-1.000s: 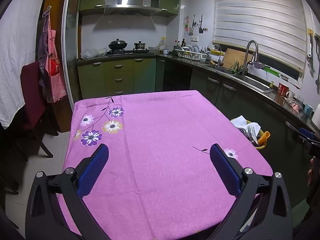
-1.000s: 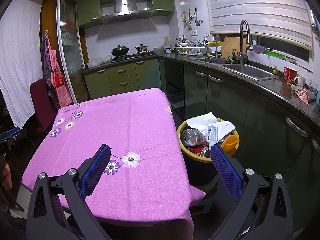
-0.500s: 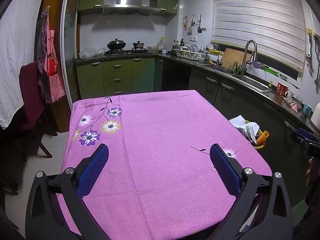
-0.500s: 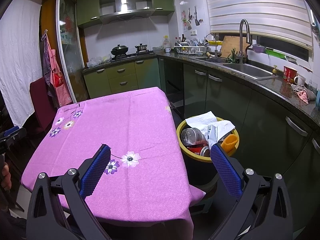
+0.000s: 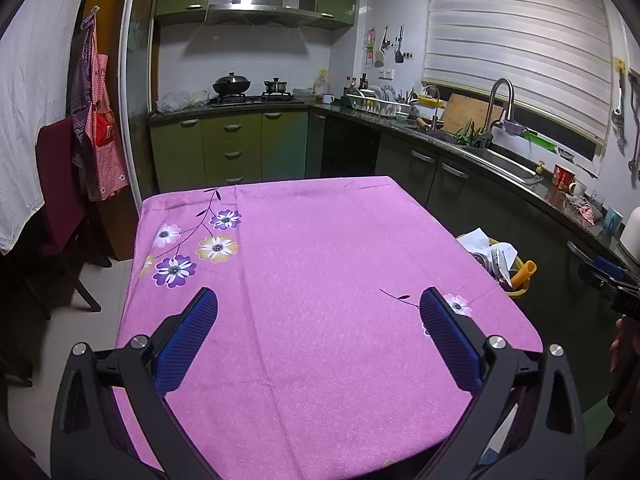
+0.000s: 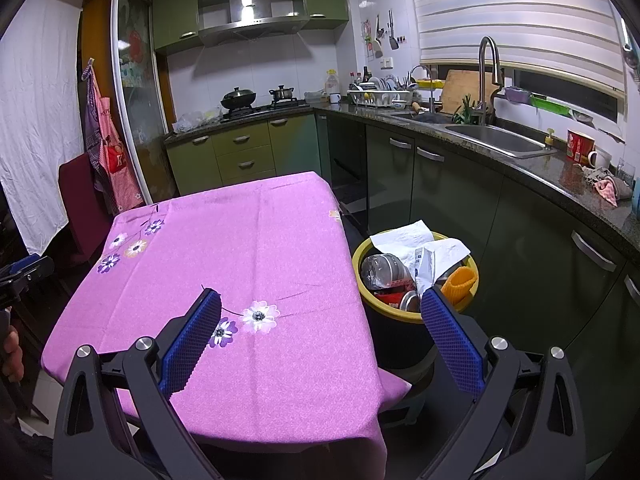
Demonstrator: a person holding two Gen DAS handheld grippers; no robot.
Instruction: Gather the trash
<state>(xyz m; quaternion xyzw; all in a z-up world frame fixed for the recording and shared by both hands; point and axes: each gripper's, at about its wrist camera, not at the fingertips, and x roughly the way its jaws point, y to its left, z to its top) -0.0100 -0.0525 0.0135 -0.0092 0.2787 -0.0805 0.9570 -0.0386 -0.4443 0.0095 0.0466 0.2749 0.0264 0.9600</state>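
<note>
A yellow-rimmed trash bin point(image 6: 474, 270) stands on the floor to the right of the table. It holds white paper point(image 6: 404, 238), a crushed plastic bottle point(image 6: 382, 270), an orange cup point(image 6: 462, 282) and cans. In the left wrist view the same bin point(image 5: 520, 291) peeks out past the table's right edge. My left gripper point(image 5: 318, 314) hangs open above the near part of the pink flowered tablecloth point(image 5: 320, 264), nothing between its blue pads. My right gripper point(image 6: 320, 314) is open too, over the table's near right corner, its right finger in front of the bin.
Dark green cabinets and a black counter with a sink point(image 6: 496, 140) run along the right. A stove with pots point(image 6: 240, 98) is at the back. A dark red chair point(image 5: 60, 184) and hanging aprons point(image 5: 98, 136) stand left. A hand point(image 6: 10, 354) holds the other gripper at the left edge.
Both grippers stay open and nearly still. The left wrist view has drifted slightly, so the table sits a little lower and to the left.
</note>
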